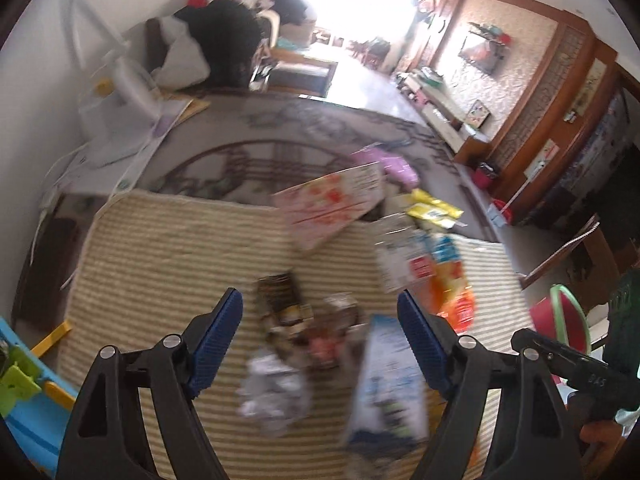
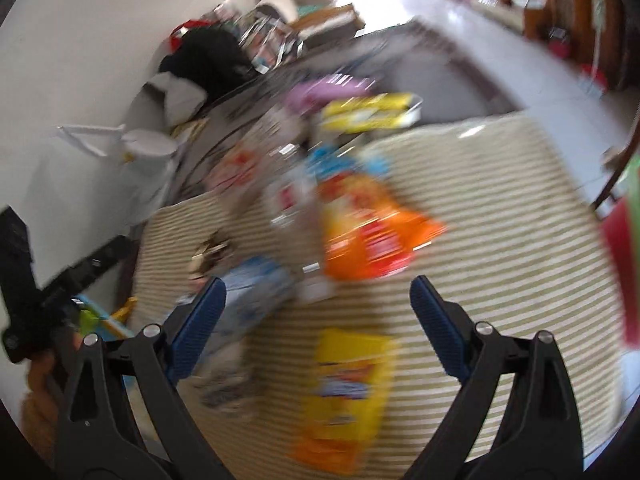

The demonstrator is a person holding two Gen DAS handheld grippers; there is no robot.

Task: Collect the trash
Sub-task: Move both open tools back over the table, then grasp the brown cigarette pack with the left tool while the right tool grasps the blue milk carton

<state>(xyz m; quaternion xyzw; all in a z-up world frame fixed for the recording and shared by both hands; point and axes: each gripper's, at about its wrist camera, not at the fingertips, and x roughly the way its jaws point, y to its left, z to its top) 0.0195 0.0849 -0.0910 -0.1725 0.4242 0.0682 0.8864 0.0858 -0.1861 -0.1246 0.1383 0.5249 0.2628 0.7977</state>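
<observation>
Trash lies scattered on a striped mat [image 1: 160, 264]. My left gripper [image 1: 320, 304] hangs open above a crumpled white wrapper [image 1: 274, 392], a dark wrapper [image 1: 280, 296] and a blue-white packet [image 1: 388, 376], with nothing between its pads. Further back lie a red-and-white box [image 1: 332, 204], an orange packet [image 1: 452, 292] and yellow packets [image 1: 432, 210]. My right gripper [image 2: 318, 292] is open and empty over a yellow packet [image 2: 348, 380]. The orange packet [image 2: 368, 232] and the blue-white packet [image 2: 248, 300] lie beyond it. Both views are blurred.
A red bucket with a green rim [image 1: 560, 320] stands at the mat's right edge. A white appliance [image 1: 120, 92] and a sofa piled with dark clothes [image 1: 224, 40] are at the back left. A blue toy [image 1: 24, 400] sits at the near left.
</observation>
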